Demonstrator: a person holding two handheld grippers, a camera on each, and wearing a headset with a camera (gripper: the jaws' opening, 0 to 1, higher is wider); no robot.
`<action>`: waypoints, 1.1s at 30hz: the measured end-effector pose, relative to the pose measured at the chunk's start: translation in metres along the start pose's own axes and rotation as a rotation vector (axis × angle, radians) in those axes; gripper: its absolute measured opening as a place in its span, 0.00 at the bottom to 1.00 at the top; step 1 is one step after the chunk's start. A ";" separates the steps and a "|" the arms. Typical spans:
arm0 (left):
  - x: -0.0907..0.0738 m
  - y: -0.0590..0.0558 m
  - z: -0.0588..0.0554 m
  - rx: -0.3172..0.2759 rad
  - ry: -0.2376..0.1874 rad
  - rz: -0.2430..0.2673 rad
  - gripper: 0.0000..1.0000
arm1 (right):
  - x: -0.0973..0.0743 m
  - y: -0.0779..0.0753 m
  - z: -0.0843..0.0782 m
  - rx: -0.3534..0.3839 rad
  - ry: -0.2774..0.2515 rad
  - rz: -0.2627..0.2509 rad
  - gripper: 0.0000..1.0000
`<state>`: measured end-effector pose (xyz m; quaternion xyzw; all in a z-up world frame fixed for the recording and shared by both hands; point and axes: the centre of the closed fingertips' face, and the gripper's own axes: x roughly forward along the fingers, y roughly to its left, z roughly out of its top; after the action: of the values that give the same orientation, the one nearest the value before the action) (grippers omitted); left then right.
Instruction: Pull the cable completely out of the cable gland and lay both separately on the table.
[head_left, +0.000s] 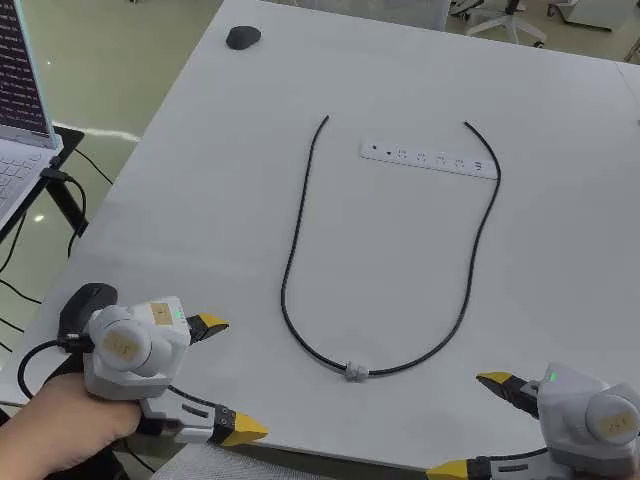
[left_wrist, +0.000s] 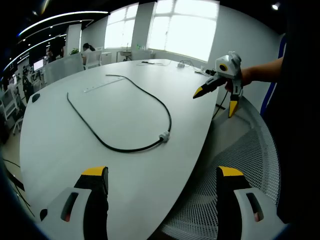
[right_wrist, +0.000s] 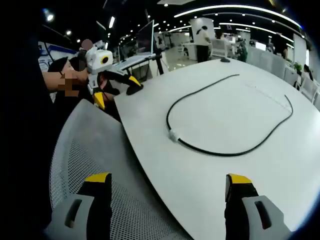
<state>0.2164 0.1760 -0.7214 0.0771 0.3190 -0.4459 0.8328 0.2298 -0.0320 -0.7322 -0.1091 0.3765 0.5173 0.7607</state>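
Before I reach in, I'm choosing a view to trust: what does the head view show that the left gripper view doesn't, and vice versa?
Head view: a laptop left of the table. Left gripper view: bright windows beyond the table's far end. Both: the black cable looped on the white table, the cable gland threaded on it, and the open right gripper.

Open-plan office, laptop (head_left: 20, 90), swivel chair (head_left: 505, 22), large windows (left_wrist: 185, 30)
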 end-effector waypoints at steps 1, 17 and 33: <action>0.000 0.000 0.000 -0.004 -0.002 0.001 0.90 | 0.001 0.000 0.001 -0.001 0.009 0.005 0.90; 0.003 -0.001 0.002 -0.019 0.006 0.000 0.91 | 0.011 -0.007 0.023 -0.029 -0.018 0.032 0.89; 0.009 -0.009 0.007 -0.023 -0.012 -0.010 0.91 | 0.024 -0.010 0.031 -0.122 0.033 0.037 0.86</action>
<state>0.2164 0.1618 -0.7197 0.0631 0.3194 -0.4470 0.8332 0.2566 -0.0023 -0.7294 -0.1569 0.3586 0.5514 0.7367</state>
